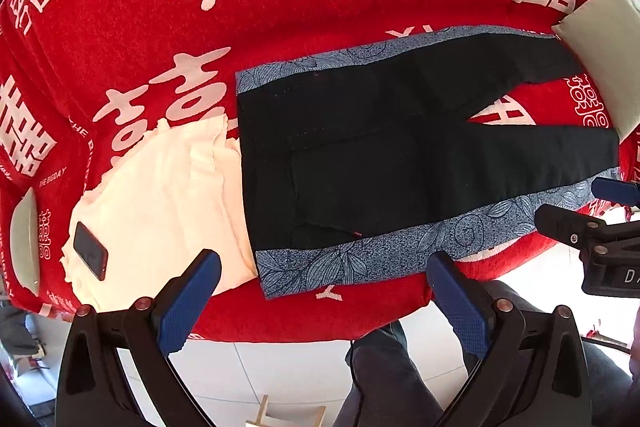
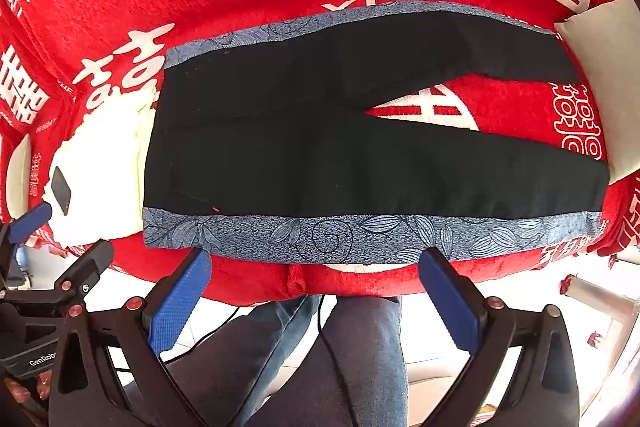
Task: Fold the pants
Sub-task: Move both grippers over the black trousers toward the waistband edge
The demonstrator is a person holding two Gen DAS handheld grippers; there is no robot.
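Red bedding [image 1: 320, 11] printed with large white characters covers the work surface, with pale tiled floor [image 1: 288, 367] visible below its near edge. Black pants [image 2: 320, 155] lie flat and unfolded on it, waistband toward the left, both legs spread apart toward the right with red fabric showing between them. Blue floral-patterned side panels [image 2: 328, 235] run along the outer edge of each leg. Cream-coloured cloth [image 1: 168, 203] lies just beside the waistband on the left, and a dark phone [image 1: 91, 251] rests on it. Pale cushions sit at the far right [image 2: 604, 67] and far left [image 1: 25, 239] of the bedding. Left gripper [image 1: 324, 291] hovers off the near edge below the waistband end, jaws spread wide, holding nothing. Right gripper [image 2: 316, 287] hovers near the middle of the near side panel, jaws likewise wide apart and empty. A person's legs in blue-grey trousers [image 2: 360, 355] stand at the bed edge.
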